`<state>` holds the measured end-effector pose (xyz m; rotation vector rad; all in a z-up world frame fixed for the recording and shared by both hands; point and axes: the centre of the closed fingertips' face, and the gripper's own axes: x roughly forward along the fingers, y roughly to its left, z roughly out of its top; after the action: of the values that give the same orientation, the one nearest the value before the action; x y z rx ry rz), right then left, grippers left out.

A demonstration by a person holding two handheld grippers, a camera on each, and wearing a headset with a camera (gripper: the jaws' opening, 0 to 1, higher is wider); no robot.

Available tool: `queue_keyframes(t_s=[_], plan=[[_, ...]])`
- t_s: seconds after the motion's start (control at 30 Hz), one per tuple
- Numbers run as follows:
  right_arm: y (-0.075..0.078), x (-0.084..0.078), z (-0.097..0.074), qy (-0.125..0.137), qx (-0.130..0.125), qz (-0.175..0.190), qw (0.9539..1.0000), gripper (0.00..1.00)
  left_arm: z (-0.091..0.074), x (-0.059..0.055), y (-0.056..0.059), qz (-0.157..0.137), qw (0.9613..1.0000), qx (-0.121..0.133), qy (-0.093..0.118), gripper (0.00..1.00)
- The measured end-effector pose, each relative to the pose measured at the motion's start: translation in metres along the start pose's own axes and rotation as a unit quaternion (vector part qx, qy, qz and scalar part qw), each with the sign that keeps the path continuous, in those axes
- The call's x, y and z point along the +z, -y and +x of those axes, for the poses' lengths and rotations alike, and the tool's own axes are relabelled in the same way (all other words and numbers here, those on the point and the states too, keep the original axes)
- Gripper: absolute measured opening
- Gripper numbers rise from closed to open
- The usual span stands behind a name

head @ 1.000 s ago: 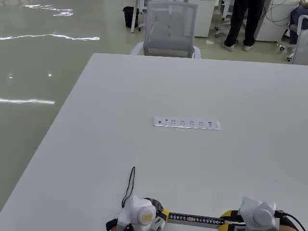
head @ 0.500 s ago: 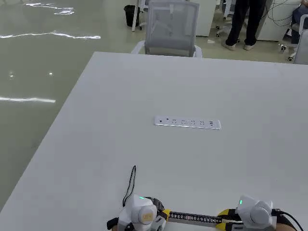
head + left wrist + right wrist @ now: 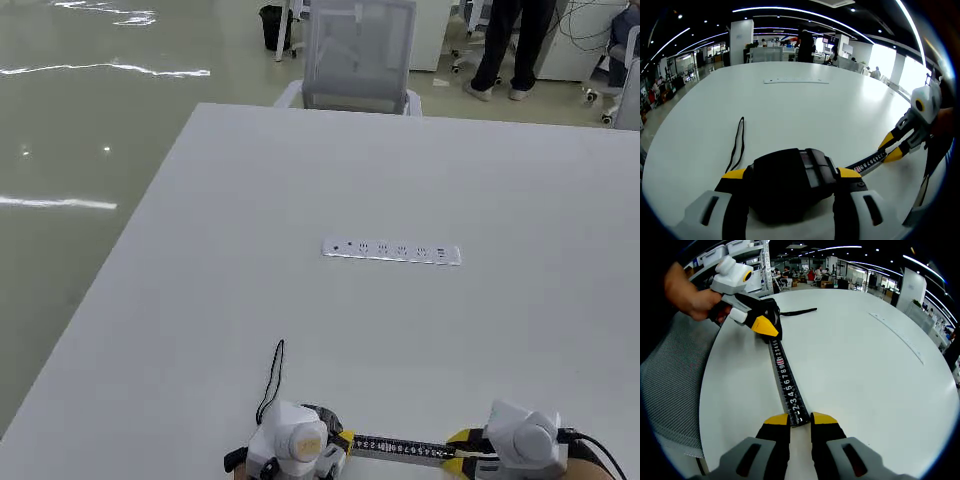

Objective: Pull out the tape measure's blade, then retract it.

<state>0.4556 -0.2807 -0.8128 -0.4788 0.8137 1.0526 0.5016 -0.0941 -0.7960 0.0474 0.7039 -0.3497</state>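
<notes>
My left gripper, low in its own view, has its jaws closed around the black tape measure case. The blade stretches over the white table to my right gripper, whose jaws are nearly shut, pinching the blade's tip. In the head view both sit at the bottom edge, and a power strip lies mid-frame.

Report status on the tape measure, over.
Left tool shut on tape measure case. Right tool shut on blade, drawn out. Power strip farther up table, not in the way.
</notes>
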Motion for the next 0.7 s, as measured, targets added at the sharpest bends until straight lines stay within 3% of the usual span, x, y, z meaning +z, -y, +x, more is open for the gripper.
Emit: queue_keyframes(t_s=[0.7], plan=[[-0.0029, 0.0078, 0.0086, 0.004, 0.005, -0.004, 1.0000, 0.14, -0.0002, 0.0002, 0.0004, -0.001, 1.0000, 0.000, 0.001, 0.66]])
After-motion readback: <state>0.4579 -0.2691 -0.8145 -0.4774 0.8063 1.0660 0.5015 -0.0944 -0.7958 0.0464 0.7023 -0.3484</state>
